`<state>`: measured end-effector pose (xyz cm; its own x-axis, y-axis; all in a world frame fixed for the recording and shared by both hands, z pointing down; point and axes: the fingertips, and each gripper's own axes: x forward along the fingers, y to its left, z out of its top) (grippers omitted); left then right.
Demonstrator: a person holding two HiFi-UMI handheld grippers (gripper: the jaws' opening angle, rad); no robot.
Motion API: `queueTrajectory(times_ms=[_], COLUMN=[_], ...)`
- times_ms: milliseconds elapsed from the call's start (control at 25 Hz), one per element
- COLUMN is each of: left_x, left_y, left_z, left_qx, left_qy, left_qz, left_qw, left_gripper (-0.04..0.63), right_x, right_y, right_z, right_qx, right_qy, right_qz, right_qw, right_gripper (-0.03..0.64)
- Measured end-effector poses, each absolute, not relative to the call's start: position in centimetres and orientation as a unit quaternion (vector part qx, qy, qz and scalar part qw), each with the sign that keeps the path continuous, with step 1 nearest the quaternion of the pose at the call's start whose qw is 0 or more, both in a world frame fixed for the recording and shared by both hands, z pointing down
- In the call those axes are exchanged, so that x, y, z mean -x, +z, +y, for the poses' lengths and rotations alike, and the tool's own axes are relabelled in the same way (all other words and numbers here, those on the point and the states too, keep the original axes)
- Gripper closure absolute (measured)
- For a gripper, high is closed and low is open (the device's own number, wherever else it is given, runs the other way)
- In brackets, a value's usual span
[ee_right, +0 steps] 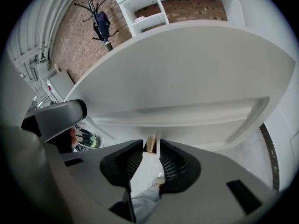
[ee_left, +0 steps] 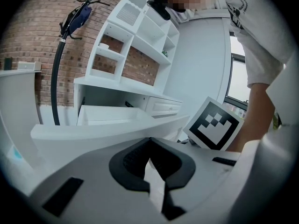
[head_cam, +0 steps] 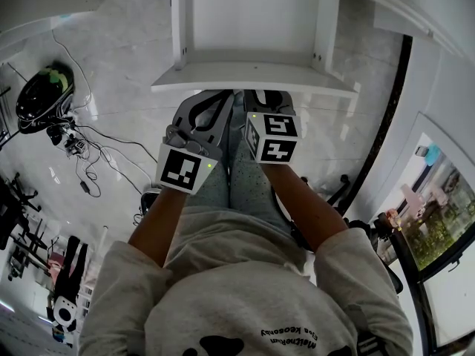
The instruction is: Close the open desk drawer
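The white desk drawer (head_cam: 252, 76) stands pulled out toward me, its front panel just above both grippers in the head view. In the right gripper view the front panel (ee_right: 187, 78) fills the picture, and a small brass knob (ee_right: 150, 144) hangs under it. My right gripper (ee_right: 151, 155) is open, its fingertips either side of the knob and not pressing on it; the head view shows this right gripper (head_cam: 263, 99) tucked under the panel. My left gripper (head_cam: 215, 102) sits beside it, shut and empty. The left gripper (ee_left: 150, 160) looks over the panel's edge into the open drawer (ee_left: 107, 113).
A white hutch with shelves (ee_left: 140, 45) rises behind the desk against a brick wall. A black coat stand (ee_left: 60, 78) stands to its left. On the marble floor at left lie a helmet (head_cam: 44, 91) and loose cables (head_cam: 82, 147). My legs (head_cam: 237, 176) are below the grippers.
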<state>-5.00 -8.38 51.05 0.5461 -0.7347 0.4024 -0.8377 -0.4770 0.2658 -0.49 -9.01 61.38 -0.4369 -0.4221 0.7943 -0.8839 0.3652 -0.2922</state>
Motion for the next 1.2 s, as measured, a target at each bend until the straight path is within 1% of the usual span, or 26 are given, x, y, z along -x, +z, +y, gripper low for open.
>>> queueTrajectory(times_ms=[40, 80, 640, 1200], left_x=[5.0, 5.0, 5.3, 6.2], left_y=[51.1, 51.2, 52.0, 52.1], left_z=[-8.4, -8.4, -9.9, -14.1], left_qx=[-0.851, -0.851, -0.846, -0.837], left_qy=[0.116, 0.117, 0.110, 0.098], left_qz=[-0.463, -0.462, -0.469, -0.480], left_qw=[0.221, 0.221, 0.228, 0.242], left_gripper=[0.577, 0.577, 0.577, 0.577], right_x=[0.5, 0.6, 0.8, 2.0], right_y=[61.4, 61.4, 61.3, 61.2], right_z=[-9.0, -9.0, -10.3, -14.4], right_qx=[-0.427, -0.425, -0.419, -0.420], right_qy=[0.367, 0.366, 0.363, 0.346], right_qz=[-0.764, -0.764, -0.770, -0.779], right_qw=[0.317, 0.319, 0.317, 0.311], right_gripper=[0.505, 0.512, 0.514, 0.514])
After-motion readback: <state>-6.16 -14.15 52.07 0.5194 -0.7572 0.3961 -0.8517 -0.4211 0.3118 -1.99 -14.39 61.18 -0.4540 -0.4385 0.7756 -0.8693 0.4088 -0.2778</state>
